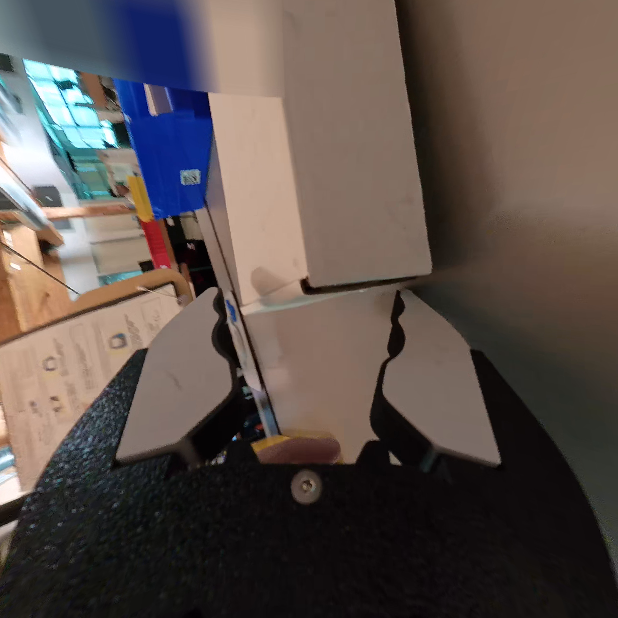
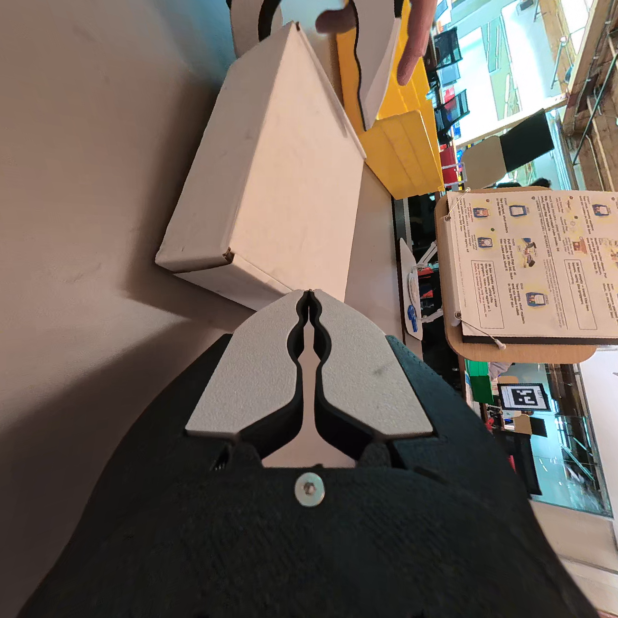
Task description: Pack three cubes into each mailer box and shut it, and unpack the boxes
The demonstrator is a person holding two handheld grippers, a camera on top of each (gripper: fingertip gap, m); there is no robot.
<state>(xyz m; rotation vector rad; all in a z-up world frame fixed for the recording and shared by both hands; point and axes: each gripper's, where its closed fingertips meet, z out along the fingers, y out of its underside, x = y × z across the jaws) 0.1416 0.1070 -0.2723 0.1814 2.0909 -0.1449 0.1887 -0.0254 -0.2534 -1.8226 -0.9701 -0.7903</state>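
- Left gripper (image 1: 307, 321) has its jaws spread around the white box (image 1: 334, 187) on the table (image 1: 518, 167); not clamped, it could slip.
- Right gripper (image 2: 309, 296), jaws closed and empty, may nudge it.

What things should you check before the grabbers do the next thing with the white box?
1. Box lid shut: ok. In the right wrist view the white mailer box lies closed on the table.
2. Right gripper free: ok. Its fingertips meet with nothing between them, just short of the box's near corner.
3. Left gripper ready: ok. It is open, one finger on each side of a white box part.
4. Left gripper squeezing the box: cannot tell. The picture is blurred there.
5. Three cubes inside: cannot tell. The box is closed and no cube shows.
6. Yellow bin beside the box: ok, it stands right behind it.
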